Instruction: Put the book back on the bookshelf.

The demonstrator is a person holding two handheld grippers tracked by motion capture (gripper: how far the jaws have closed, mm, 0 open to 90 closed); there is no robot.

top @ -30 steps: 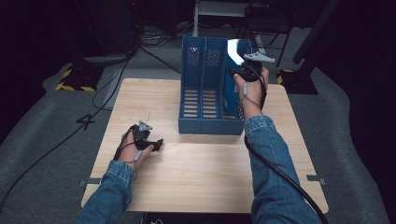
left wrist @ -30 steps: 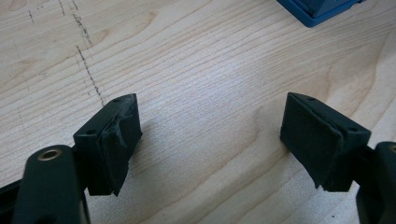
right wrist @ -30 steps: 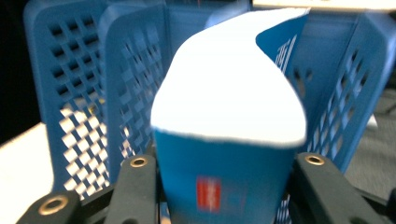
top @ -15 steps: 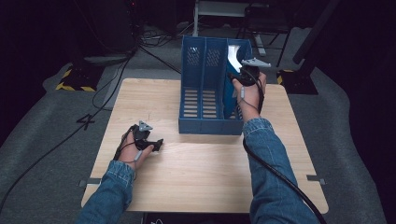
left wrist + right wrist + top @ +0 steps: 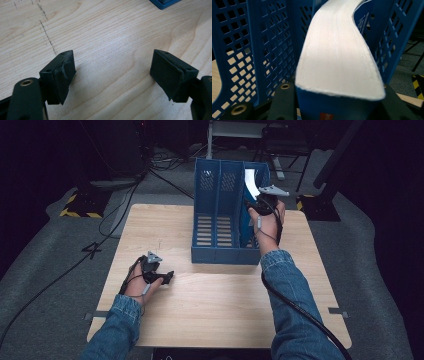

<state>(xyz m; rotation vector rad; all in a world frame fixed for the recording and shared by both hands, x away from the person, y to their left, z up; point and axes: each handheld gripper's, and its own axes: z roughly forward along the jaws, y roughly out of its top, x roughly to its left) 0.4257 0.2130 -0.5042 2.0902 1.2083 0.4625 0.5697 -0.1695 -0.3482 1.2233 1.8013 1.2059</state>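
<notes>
— While the right claw [image 5: 261,200] clamps that thick blue-covered book [image 5: 339,60] by its lower end, where's the book headed?

— Into the rightmost slot of the blue file rack [image 5: 220,215], I'd judge. Its long axis runs up and away from the claw, pages bowing between the perforated walls — so the push goes straight along that axis.

— And the other hand?

— Left claw [image 5: 160,276] rests on the table [image 5: 210,310], jaws spread, holding nothing, well apart from the rack. The right is the nearer.

— Any writing?

— White print on the cover and a red patch on the spine — too blurred to read.
</notes>
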